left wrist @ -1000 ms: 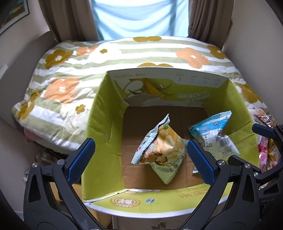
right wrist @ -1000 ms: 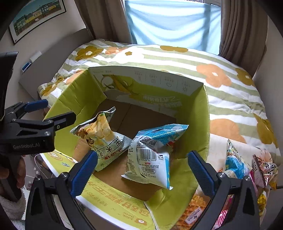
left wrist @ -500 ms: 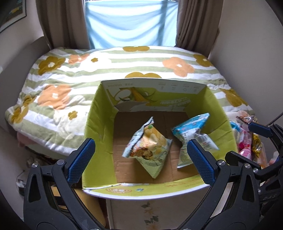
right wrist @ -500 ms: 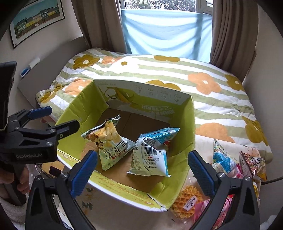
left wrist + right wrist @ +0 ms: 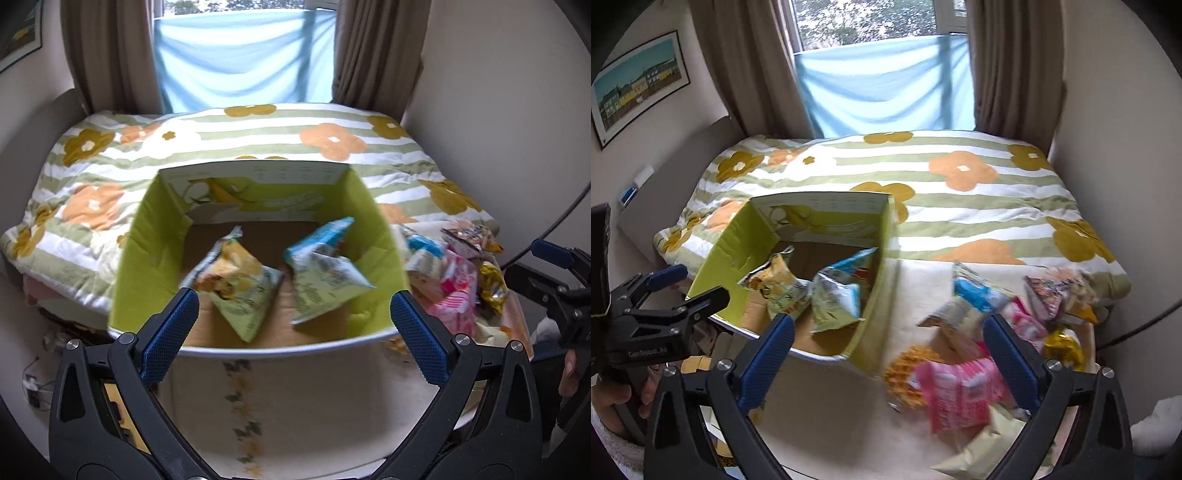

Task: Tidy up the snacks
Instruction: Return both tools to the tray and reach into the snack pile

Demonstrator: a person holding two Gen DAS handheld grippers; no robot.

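A green cardboard box [image 5: 147, 258] [image 5: 738, 236] stands open on the bed's near side. Inside lie a yellow-green snack bag [image 5: 236, 284] [image 5: 779, 288] and a blue-white snack bag [image 5: 325, 273] [image 5: 838, 291]. To the box's right is a pile of loose snacks: a pink pack [image 5: 960, 391] [image 5: 454, 295], a waffle pack [image 5: 908, 373], a blue-white bag [image 5: 971, 299] and gold wrappers [image 5: 1063, 347]. My left gripper [image 5: 293, 328] is open and empty, in front of the box. My right gripper [image 5: 888, 354] is open and empty, above the box's right corner and the pile.
A striped flower quilt [image 5: 960, 199] covers the bed behind the box. Curtains and a window [image 5: 886, 74] are at the back, walls on both sides. A dark cable [image 5: 565, 218] curves at the right. The left gripper also shows in the right wrist view [image 5: 679, 295].
Both grippers have pulled back and up from the box; it now looks smaller and farther. The right view has swung right, bringing the snack pile into view. Both stay open.
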